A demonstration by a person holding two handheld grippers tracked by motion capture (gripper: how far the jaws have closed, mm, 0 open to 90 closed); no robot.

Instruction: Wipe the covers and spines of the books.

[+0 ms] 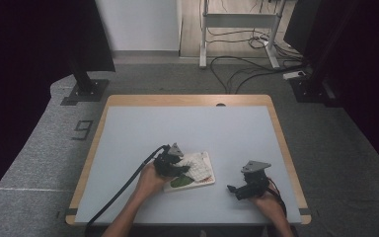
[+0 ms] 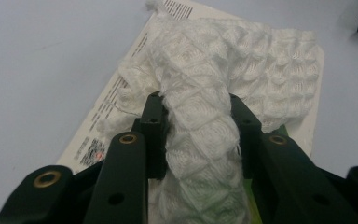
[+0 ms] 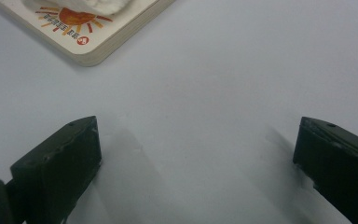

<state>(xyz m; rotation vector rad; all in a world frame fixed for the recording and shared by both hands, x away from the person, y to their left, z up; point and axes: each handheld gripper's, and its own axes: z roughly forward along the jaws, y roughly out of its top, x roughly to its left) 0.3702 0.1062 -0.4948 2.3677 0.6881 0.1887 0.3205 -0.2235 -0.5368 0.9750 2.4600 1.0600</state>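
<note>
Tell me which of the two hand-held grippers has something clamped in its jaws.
The left hand-held gripper: its jaws pinch a bunched fold of the white knitted cloth over the printed card. The right hand-held gripper stands open over bare table.

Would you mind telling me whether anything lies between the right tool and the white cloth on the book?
Nothing visible does: bare table separates the right tool from the book carrying the cloth.

Table (image 1: 187,128): pale grey top, wooden edging. Grey carpet floor (image 1: 39,148) carries a "9" marking (image 1: 83,130) left of the table. Beyond the table: loose cables (image 1: 242,69), metal desk frame (image 1: 239,22), black stand base (image 1: 85,91).
</note>
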